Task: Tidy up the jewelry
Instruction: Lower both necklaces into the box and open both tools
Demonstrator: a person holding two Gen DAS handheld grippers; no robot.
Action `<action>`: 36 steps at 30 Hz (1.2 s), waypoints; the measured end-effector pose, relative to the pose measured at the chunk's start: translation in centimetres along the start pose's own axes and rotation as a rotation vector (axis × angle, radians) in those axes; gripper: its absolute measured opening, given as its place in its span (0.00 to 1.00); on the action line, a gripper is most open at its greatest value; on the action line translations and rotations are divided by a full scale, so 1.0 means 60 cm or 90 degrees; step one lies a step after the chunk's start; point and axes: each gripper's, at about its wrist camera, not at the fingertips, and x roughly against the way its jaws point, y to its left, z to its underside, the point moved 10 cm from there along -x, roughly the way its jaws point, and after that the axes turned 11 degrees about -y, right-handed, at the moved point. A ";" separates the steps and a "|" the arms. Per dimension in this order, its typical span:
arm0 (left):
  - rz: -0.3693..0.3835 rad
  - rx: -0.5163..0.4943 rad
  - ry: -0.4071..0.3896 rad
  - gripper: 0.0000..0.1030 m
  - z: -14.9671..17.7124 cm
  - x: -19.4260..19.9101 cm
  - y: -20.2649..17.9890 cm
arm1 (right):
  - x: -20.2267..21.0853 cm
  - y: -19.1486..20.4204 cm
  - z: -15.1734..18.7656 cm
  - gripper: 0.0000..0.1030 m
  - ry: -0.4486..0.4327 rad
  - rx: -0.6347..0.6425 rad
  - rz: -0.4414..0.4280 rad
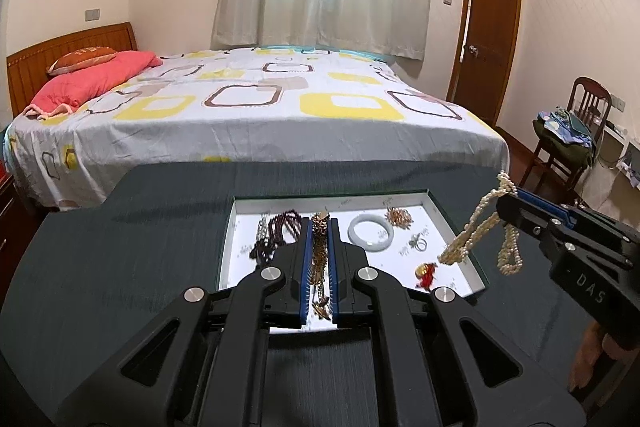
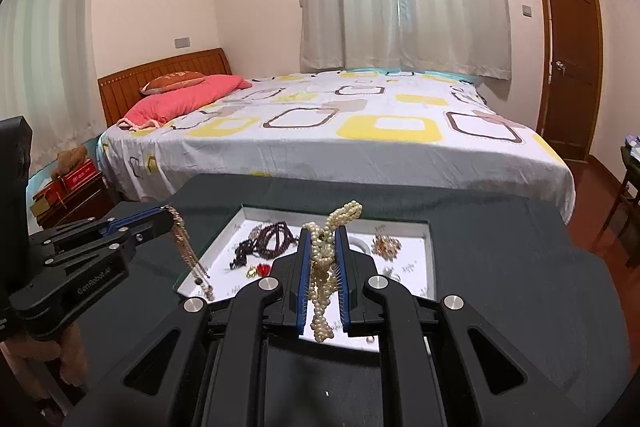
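Observation:
A white-lined tray (image 1: pixel 452 227) (image 2: pixel 424 247) lies on the dark table. My left gripper (image 1: pixel 320 223) (image 2: pixel 170 211) is shut on a gold chain necklace (image 1: pixel 319 259) (image 2: pixel 188 247) that hangs above the tray's left part. My right gripper (image 2: pixel 325 231) (image 1: pixel 506 193) is shut on a cream pearl necklace (image 2: pixel 324 279) (image 1: pixel 476 227) that dangles over the tray's right side. In the tray lie a dark red bead string (image 1: pixel 280 231) (image 2: pixel 268 239), a pale jade bangle (image 1: pixel 370 233), a gold brooch (image 1: pixel 399 215) (image 2: pixel 386 245), a silver ring (image 1: pixel 418 243) and a red-and-gold charm (image 1: pixel 426 273) (image 2: pixel 260 270).
The dark table (image 1: pixel 120 247) (image 2: pixel 500 267) stands in front of a bed (image 1: pixel 248 107) (image 2: pixel 320 131). A wooden chair (image 1: pixel 576 139) piled with clothes stands at the right. A nightstand with boxes (image 2: pixel 68 195) stands at the left.

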 end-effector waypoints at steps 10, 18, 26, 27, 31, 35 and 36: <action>0.001 0.007 0.048 0.07 0.065 -0.093 0.004 | -0.091 0.009 0.077 0.12 0.064 -0.010 -0.008; -0.011 0.011 0.100 0.07 0.135 -0.160 0.022 | -0.153 0.002 0.154 0.12 0.127 -0.014 0.001; -0.026 0.001 0.125 0.07 0.170 -0.185 0.036 | -0.184 -0.009 0.193 0.12 0.161 -0.014 0.013; -0.028 0.000 0.128 0.07 0.174 -0.187 0.038 | -0.187 -0.009 0.197 0.12 0.166 -0.012 0.015; -0.041 0.002 0.142 0.07 0.185 -0.196 0.047 | -0.192 -0.009 0.206 0.12 0.175 -0.003 0.022; -0.048 0.001 0.159 0.07 0.198 -0.203 0.052 | -0.197 -0.008 0.213 0.12 0.184 0.009 0.027; -0.049 0.002 0.160 0.07 0.198 -0.203 0.053 | -0.197 -0.009 0.215 0.12 0.185 0.009 0.028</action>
